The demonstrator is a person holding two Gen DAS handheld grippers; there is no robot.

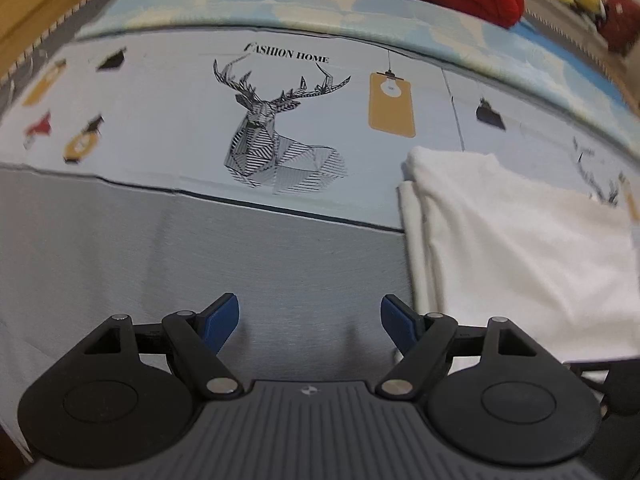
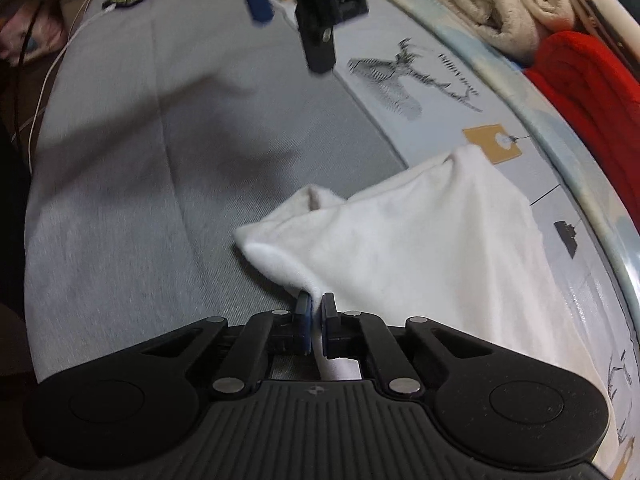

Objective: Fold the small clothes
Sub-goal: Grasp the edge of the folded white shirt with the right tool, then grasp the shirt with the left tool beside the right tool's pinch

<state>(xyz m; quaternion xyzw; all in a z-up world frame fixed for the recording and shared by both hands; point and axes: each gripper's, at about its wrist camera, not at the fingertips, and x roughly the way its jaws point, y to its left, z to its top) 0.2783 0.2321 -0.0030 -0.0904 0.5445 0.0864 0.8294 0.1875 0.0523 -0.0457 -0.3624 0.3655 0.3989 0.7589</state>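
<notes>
Right gripper (image 2: 316,314) is clenched on the near edge of the white garment (image 2: 420,248), cloth pinched between its blue pads and tented up a little just past them. Left gripper (image 1: 310,322) is released, jaws wide, nothing between them, hovering over bare grey sheet (image 1: 200,248) just left of the garment's edge.

White garment lies on the bed, part on the grey sheet, part on the deer-print band (image 1: 276,128), already doubled along one side by the look of it.

Step in hand, as a judgement: grasp made for a fold, lift not yet carried through.

Next move likely needs the left gripper to take a second point on the same edge so the fold carries over flat.

Red knit (image 2: 592,92) and cream blanket (image 2: 500,4) sit stacked at the far side, well apart.
</notes>
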